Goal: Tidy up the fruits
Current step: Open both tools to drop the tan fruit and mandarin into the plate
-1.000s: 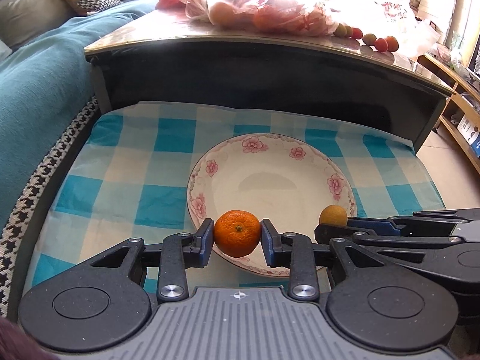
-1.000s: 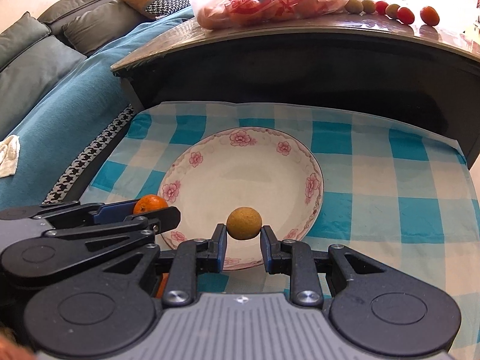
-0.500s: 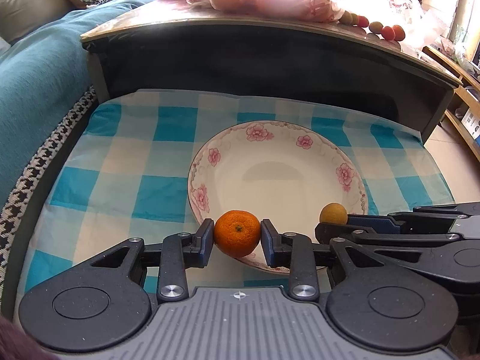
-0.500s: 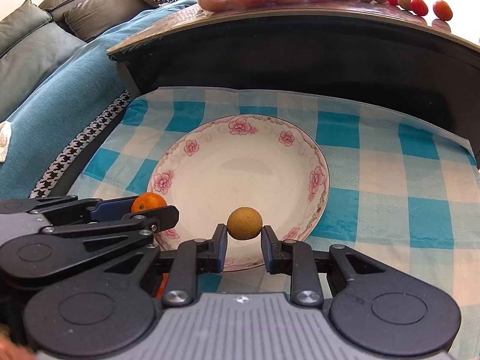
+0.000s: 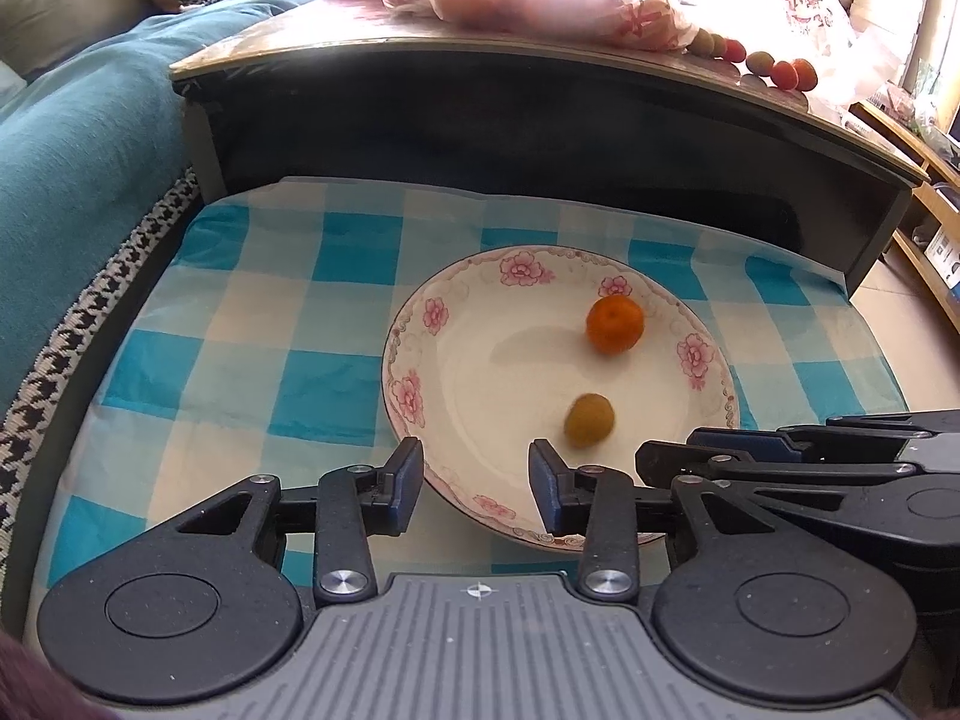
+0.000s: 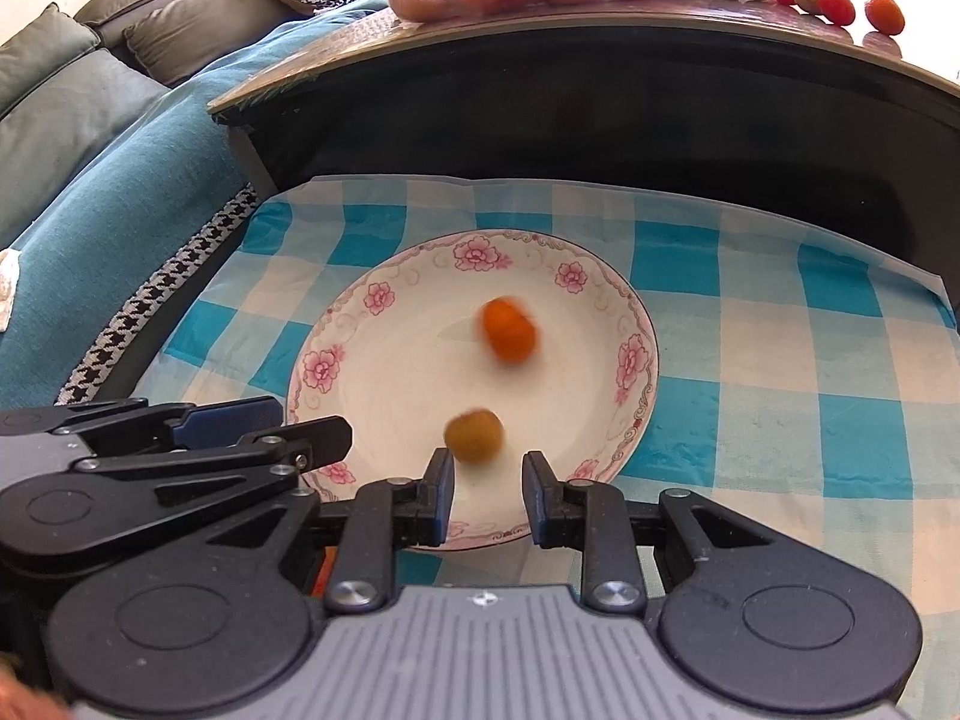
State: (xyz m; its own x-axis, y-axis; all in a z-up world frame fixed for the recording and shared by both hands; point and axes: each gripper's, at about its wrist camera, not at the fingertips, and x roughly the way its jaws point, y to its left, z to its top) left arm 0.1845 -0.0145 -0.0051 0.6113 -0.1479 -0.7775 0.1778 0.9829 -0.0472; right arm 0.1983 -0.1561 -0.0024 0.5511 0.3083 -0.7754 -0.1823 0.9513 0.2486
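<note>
So you've got the orange (image 5: 614, 324) and brownish fruit (image 5: 588, 420) on the plate (image 5: 420, 360), left claw (image 5: 477, 480) and right claw (image 6: 487, 495) both empty and spread; the raised worktop (image 6: 600, 21) holds more fruit.

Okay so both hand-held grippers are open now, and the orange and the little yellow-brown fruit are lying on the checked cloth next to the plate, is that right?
Not quite. Both fruits lie in the flowered plate, not on the checked cloth. The left wrist view shows the orange and the yellow-brown fruit inside its rim. Left hand-held gripper and right hand-held gripper are indeed open.
</note>
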